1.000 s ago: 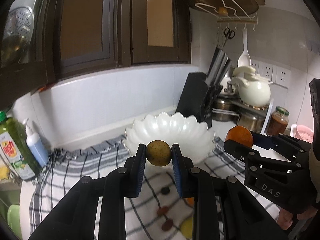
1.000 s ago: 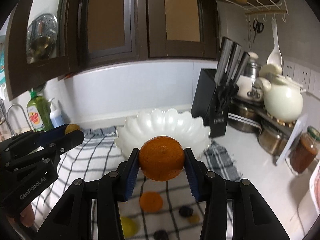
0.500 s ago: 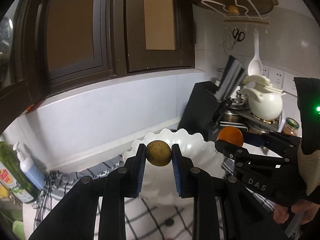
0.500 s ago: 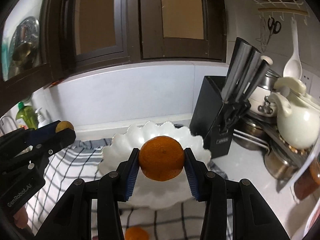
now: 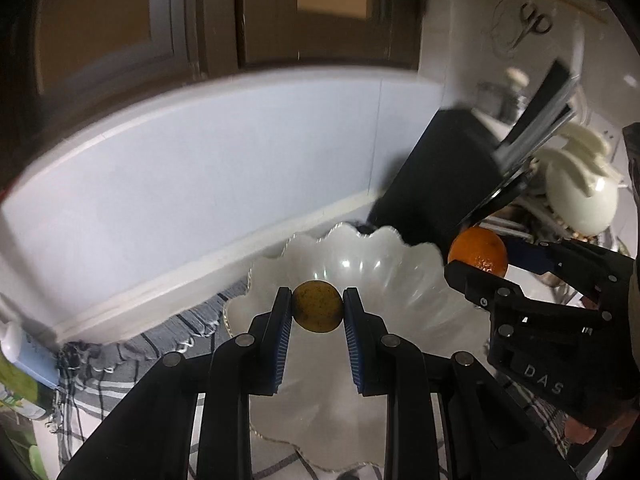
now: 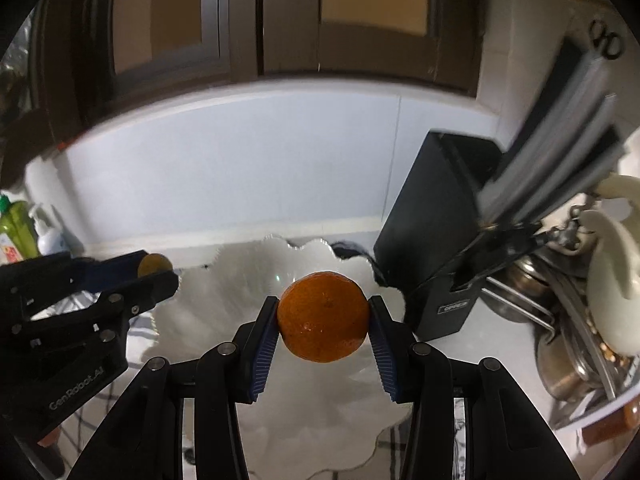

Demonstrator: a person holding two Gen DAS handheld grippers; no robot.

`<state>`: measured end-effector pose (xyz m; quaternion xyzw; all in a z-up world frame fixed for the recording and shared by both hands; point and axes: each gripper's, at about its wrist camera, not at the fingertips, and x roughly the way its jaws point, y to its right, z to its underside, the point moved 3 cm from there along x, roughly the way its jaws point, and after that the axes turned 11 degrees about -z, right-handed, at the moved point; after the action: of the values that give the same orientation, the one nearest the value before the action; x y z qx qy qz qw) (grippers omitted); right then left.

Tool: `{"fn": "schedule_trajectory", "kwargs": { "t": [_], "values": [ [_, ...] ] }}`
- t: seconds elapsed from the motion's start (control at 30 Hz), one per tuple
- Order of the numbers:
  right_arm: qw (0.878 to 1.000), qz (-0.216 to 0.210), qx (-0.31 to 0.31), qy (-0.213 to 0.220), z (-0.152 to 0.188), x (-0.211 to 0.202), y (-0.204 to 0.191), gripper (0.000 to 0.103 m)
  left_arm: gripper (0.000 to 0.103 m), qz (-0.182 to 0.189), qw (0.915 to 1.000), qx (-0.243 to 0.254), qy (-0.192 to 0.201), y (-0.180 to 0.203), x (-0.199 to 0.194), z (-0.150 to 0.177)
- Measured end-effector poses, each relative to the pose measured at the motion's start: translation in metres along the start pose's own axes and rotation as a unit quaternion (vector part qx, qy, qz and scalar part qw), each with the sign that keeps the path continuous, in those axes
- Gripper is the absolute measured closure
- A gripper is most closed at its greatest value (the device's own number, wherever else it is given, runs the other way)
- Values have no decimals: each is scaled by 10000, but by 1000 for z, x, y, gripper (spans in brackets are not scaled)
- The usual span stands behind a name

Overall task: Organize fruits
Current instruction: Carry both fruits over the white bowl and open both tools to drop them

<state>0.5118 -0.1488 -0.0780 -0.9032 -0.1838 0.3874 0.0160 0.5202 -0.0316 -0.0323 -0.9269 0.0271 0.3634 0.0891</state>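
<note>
Nearest the left wrist camera, the left tongs [image 5: 318, 312] are pinching a small round brownish-yellow fruit [image 5: 318, 307], dull and speckled, between blue ribbed pads. Over in the right wrist view the right tongs [image 6: 323, 322] clamp a bright orange mandarin [image 6: 323, 322], glossy and dimpled, far bigger than the other fruit. Writing now: "DAS" shows on the right tongs' black body seen from the left, "GenRobot.AI" on the left tongs' body seen from the right. Both fruits hang above the white scalloped bowl [image 5: 400, 288], which sits on a checked cloth [image 5: 132, 364] on the table. A second ago that bowl lay well ahead with loose fruit on the cloth in front of it; now it fills the lower view and those loose pieces have dropped out of sight, so both hands have swept in over it, grips unchanged. To the right behind the bowl stands a black knife block [image 6: 436, 240], its small label too blurred to read surely. Beyond it, a cream teapot [image 5: 580, 196]; far left, a green bottle [image 6: 14, 228]. Farthest, dark wooden window frames [image 6: 260, 20].
</note>
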Motion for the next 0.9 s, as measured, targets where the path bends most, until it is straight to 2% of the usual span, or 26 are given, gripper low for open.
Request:
{"fn": "schedule_trajectory", "kwargs": {
  "t": [0.23,0.43,0.87,0.9],
  "values": [
    [9979,-192,239,-575,2,50,16,58,77,-12,9982,147,-577,8,50,1],
    [9947,-194,271,-978,6,82,24,58,77,-44,9953,144,-958,11,83,-1],
    [9854,-208,652,-1558,21,124,40,57,76,-190,9924,369,-1162,20,106,3],
    [9850,-198,642,-1592,22,125,41,57,72,-247,9923,378,-1150,19,105,3]
  ]
}}
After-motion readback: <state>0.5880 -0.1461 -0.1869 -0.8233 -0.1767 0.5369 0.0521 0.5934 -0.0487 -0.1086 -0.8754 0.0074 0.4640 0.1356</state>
